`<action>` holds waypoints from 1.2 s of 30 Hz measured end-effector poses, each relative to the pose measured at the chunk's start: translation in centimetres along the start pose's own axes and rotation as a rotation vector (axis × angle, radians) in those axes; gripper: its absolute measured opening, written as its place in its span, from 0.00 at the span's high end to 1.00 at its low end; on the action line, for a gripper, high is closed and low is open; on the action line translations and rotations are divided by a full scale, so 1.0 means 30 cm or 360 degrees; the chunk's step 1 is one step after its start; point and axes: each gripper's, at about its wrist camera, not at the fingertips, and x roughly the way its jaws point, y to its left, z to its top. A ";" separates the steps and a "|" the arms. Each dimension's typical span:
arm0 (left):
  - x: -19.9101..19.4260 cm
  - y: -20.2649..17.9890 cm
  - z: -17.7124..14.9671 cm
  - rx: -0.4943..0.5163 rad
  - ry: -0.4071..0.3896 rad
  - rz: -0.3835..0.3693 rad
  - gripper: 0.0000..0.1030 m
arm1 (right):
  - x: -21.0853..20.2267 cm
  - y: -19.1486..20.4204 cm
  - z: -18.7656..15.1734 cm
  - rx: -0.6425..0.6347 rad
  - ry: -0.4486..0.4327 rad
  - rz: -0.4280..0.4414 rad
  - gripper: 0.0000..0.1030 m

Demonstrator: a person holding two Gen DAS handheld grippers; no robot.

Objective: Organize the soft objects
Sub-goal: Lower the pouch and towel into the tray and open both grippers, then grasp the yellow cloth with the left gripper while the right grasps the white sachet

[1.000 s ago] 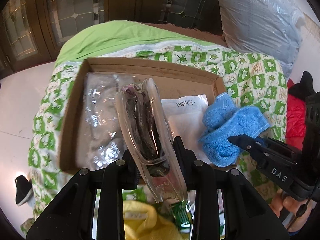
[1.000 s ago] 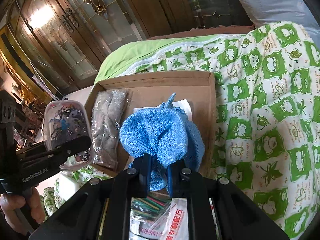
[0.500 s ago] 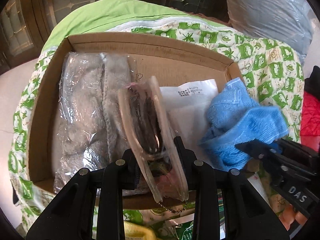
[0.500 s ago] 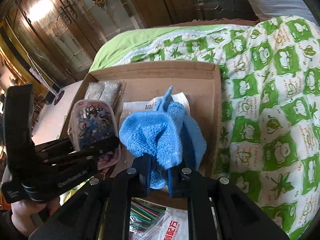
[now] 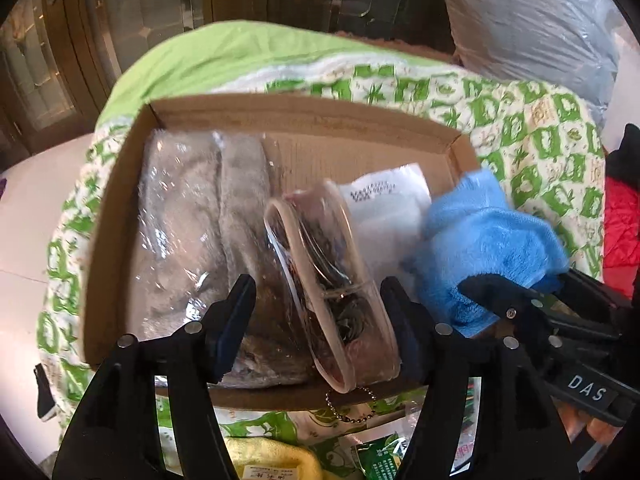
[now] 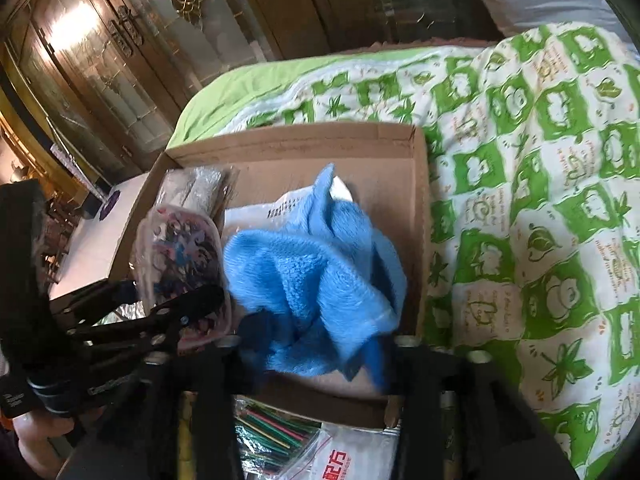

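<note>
— Looking at the left claw [image 5: 318,292], how does it stand?
— Its jaws have just been opening and now stand apart. The clear pouch [image 5: 332,292] of dark hair ties sits upright on its edge between them, leaning against the right-hand finger, with a gap to the left-hand one. No pad presses on it.
— And where is the pouch?
— Inside the cardboard box [image 5: 304,114] on the bed's green-and-white quilt [image 5: 536,136], at the near wall, beside a plastic-wrapped grey cloth [image 5: 192,216] and a white packet [image 5: 384,200]. Its bead chain [image 5: 352,408] hangs over the box edge.
— The right claw [image 6: 316,344]?
— Its jaws have just been opening too, and they stand spread. The blue towel [image 6: 316,272] lies bunched between them, slumped in the box's near right corner; whether the pads touch it I cannot tell, since they are blurred.
</note>
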 end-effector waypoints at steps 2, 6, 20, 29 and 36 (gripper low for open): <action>-0.014 0.000 0.004 -0.0005 -0.0008 -0.0003 0.37 | -0.014 0.002 0.001 -0.0013 -0.0040 -0.0019 0.44; -0.055 0.001 -0.011 0.0004 -0.0034 0.0002 0.37 | -0.044 0.003 -0.007 -0.0037 -0.0099 -0.0040 0.35; -0.222 0.077 -0.223 -0.0093 -0.0094 0.0012 0.37 | -0.151 -0.014 -0.085 0.0009 -0.0206 -0.0036 0.24; -0.266 0.142 -0.438 -0.0251 -0.0063 -0.0062 0.37 | -0.193 -0.016 -0.182 0.0072 -0.0167 -0.0022 0.24; -0.295 0.086 -0.491 -0.0177 -0.0078 -0.0062 0.37 | -0.210 0.009 -0.247 0.0055 -0.0103 -0.0027 0.24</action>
